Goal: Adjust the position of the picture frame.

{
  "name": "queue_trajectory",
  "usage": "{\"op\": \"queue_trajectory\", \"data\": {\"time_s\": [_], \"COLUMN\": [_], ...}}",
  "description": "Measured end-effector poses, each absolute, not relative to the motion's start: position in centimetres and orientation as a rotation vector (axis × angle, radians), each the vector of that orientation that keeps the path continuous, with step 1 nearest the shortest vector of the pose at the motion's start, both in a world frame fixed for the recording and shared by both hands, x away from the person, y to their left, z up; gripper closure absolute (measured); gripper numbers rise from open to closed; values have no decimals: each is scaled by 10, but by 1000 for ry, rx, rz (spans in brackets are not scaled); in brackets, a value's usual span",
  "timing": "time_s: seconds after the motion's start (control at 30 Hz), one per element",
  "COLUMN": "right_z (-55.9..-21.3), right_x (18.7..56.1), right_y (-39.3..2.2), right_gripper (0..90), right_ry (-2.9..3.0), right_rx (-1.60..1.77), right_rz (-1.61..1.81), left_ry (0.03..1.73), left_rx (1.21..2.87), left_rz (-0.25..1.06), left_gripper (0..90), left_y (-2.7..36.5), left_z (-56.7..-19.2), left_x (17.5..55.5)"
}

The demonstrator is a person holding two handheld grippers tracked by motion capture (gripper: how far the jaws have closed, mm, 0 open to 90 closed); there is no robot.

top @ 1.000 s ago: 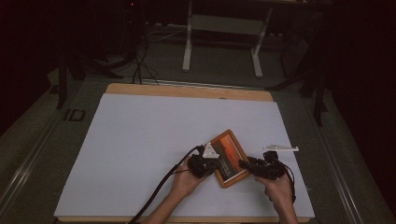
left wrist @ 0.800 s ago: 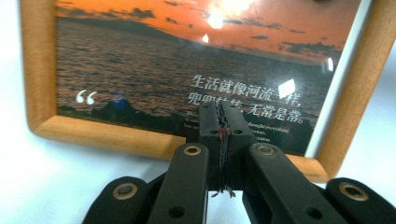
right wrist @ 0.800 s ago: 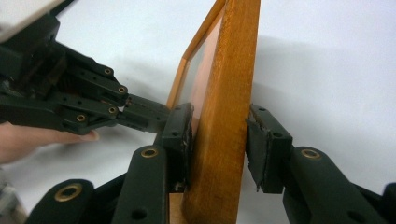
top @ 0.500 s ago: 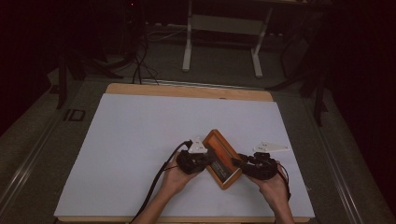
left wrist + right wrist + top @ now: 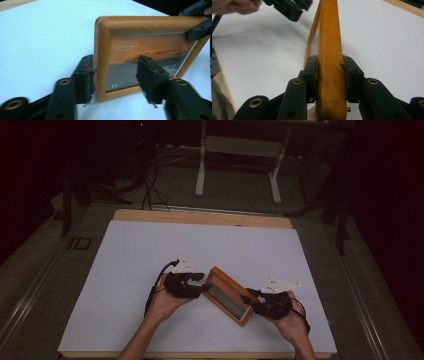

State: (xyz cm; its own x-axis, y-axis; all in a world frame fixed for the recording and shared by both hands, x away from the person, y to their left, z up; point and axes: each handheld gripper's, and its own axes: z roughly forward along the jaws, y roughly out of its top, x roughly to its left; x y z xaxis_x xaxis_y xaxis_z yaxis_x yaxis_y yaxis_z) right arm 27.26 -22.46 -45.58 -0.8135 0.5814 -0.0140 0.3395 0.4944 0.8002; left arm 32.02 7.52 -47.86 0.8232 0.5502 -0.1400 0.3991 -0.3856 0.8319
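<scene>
A wooden picture frame [image 5: 229, 295] stands on edge on the white surface [image 5: 125, 270], near its front edge. The right tool [image 5: 329, 75] is clamped on the frame's edge, one jaw on each face. The left tool [image 5: 115, 77] has just been opening; its jaws stand apart around the frame's other end (one behind it, one in front of the picture), not pressing. To do this well, keep the right grip firm and the frame level while the left tool backs straight off, so neither jaw drags it.

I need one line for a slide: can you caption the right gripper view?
Right tongs clamp the edge of a wooden picture frame above the white table.
</scene>
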Motion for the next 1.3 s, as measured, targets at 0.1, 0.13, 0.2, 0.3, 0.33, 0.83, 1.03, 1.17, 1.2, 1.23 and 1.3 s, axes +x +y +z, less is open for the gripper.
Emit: {"op": "queue_trajectory", "data": {"time_s": [0.1,0.13,0.2,0.3,0.33,0.83,1.03,1.17,1.2,1.23,1.3], "right_z": [-454,-454,-454,-454,-453,-453,-461,-471,-473,-473,-472], "right_x": [268,268,266,265,264,263,266,273,274,274,274], "right_y": [-221,-221,-220,-221,-222,-232,-247,-252,-253,-254,-254], "right_gripper": [687,688,689,689,689,529,508,605,606,615,627], "right_ry": [2487,2492,2514,2534,2542,2544,2555,2606,2612,2619,2637], "right_rx": [691,670,612,555,543,543,618,650,648,645,613], "right_rz": [1217,1221,1227,1231,1233,1138,1215,1278,1290,1304,1305], "left_ry": [673,668,646,584,567,447,426,402,402,390,383], "left_rx": [2047,2045,2026,2046,2050,2093,2078,2085,2085,2084,2089], "left_rz": [196,194,181,174,169,175,162,143,143,121,115], "left_gripper": [406,396,394,387,387,568,624,649,658,663,662], "left_y": [74,75,76,76,76,79,87,91,91,94,94], "left_z": [-479,-479,-478,-478,-478,-477,-480,-479,-479,-479,-478], "left_x": [322,322,322,321,320,305,295,288,288,286,284]}}
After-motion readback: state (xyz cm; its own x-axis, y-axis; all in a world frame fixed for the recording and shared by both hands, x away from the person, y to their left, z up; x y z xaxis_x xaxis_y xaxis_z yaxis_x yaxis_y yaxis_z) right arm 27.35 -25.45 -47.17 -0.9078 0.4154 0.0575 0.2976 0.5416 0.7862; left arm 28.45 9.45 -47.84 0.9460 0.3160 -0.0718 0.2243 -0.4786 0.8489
